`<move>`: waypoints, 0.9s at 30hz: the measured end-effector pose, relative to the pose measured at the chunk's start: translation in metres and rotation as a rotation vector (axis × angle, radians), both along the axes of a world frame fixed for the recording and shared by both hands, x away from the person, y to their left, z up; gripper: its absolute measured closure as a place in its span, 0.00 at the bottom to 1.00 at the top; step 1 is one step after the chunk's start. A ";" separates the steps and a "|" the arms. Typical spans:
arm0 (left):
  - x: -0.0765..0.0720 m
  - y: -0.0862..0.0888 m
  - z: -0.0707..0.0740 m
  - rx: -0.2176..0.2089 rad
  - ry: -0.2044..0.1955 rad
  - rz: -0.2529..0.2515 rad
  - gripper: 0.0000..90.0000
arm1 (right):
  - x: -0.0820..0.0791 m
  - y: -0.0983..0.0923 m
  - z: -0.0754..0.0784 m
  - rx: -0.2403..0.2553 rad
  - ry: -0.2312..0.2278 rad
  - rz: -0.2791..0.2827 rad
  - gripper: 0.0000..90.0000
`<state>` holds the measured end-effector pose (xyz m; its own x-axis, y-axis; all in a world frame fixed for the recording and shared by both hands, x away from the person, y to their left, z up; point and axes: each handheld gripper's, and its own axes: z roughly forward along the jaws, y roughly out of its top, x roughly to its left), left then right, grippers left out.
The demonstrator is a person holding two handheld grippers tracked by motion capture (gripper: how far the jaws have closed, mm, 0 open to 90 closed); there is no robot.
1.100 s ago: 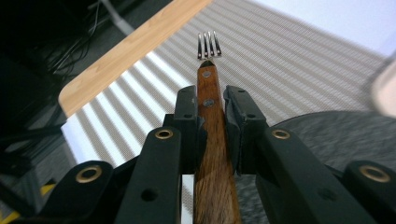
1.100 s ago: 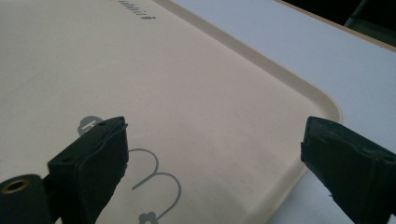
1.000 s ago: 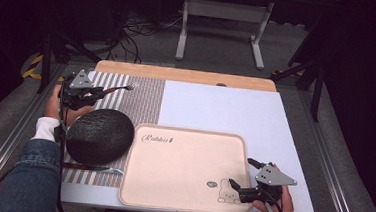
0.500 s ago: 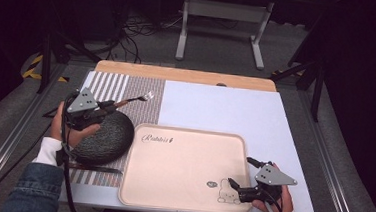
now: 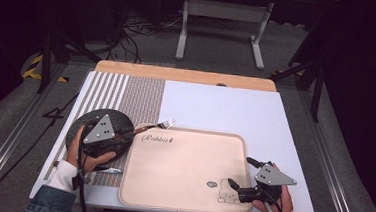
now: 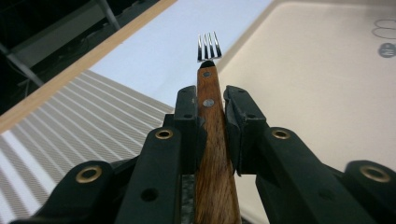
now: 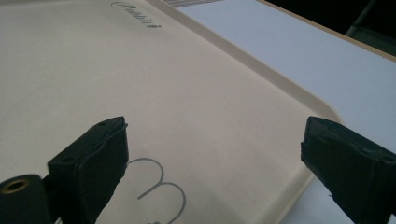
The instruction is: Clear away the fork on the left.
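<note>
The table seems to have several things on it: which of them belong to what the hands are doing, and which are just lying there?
In use:
- fork, clamped in the left gripper
- cream tray, which the fork's tines reach
- right gripper, jaws open over the tray's corner

Lying about:
- dark round plate
- striped mat
- utensil beside the tray

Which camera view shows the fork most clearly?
The left gripper view: the fork is close, its wooden handle clamped between the jaws, tines ahead. The high view shows it small, tines over the tray edge. The right gripper view gives the tray surface.
</note>
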<state>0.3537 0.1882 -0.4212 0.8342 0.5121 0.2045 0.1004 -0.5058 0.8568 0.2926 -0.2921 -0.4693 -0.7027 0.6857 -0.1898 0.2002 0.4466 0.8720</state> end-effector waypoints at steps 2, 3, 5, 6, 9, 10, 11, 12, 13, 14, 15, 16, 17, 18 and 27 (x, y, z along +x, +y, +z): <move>-0.004 -0.006 -0.006 0.024 0.003 -0.010 0.85 | 0.000 0.000 0.000 -0.003 0.000 0.001 0.09; -0.005 -0.008 -0.008 0.033 0.005 -0.021 0.85 | 0.000 0.000 0.000 -0.004 0.000 0.001 0.09; -0.008 -0.011 -0.011 0.038 0.016 -0.027 0.85 | 0.000 0.001 0.000 -0.006 0.000 0.001 0.09; -0.010 -0.013 -0.012 0.044 0.018 -0.032 0.85 | 0.000 0.001 0.000 -0.007 0.000 0.002 0.09; -0.015 -0.017 -0.016 0.058 0.022 -0.048 0.85 | 0.000 0.001 0.000 -0.011 -0.002 0.002 0.09; -0.017 -0.019 -0.018 0.067 0.023 -0.054 0.85 | 0.000 0.001 0.000 -0.012 -0.002 0.002 0.09; -0.019 -0.020 -0.021 0.066 0.023 -0.055 0.85 | 0.000 0.001 0.000 -0.012 -0.004 0.000 0.09; -0.021 -0.021 -0.023 0.066 0.023 -0.058 0.85 | 0.000 0.001 0.000 -0.012 -0.002 0.001 0.09; -0.022 -0.021 -0.025 0.061 0.037 -0.058 0.85 | -0.001 0.002 0.000 -0.014 -0.003 0.001 0.09; -0.025 -0.022 -0.027 0.065 0.039 -0.057 0.85 | -0.001 0.002 0.000 -0.017 -0.003 0.004 0.09; -0.027 -0.023 -0.029 0.065 0.040 -0.058 0.85 | -0.001 0.003 0.000 -0.019 -0.004 0.006 0.09; -0.028 -0.023 -0.030 0.068 0.042 -0.061 0.85 | -0.001 0.003 0.000 -0.018 -0.004 0.007 0.09; -0.031 -0.024 -0.032 0.069 0.046 -0.061 0.85 | -0.001 0.003 0.000 -0.019 -0.005 0.007 0.09; -0.034 -0.025 -0.034 0.061 0.048 -0.051 0.85 | 0.000 0.003 0.000 -0.019 -0.004 0.007 0.09; -0.055 -0.028 -0.048 0.031 0.085 -0.032 0.84 | 0.000 0.004 0.000 -0.021 -0.006 0.012 0.09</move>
<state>0.2988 0.1603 -0.4690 0.8651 0.4794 0.1475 0.1558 -0.5363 0.8295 0.2930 -0.2883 -0.4691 -0.7096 0.6732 -0.2081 0.1899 0.4672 0.8635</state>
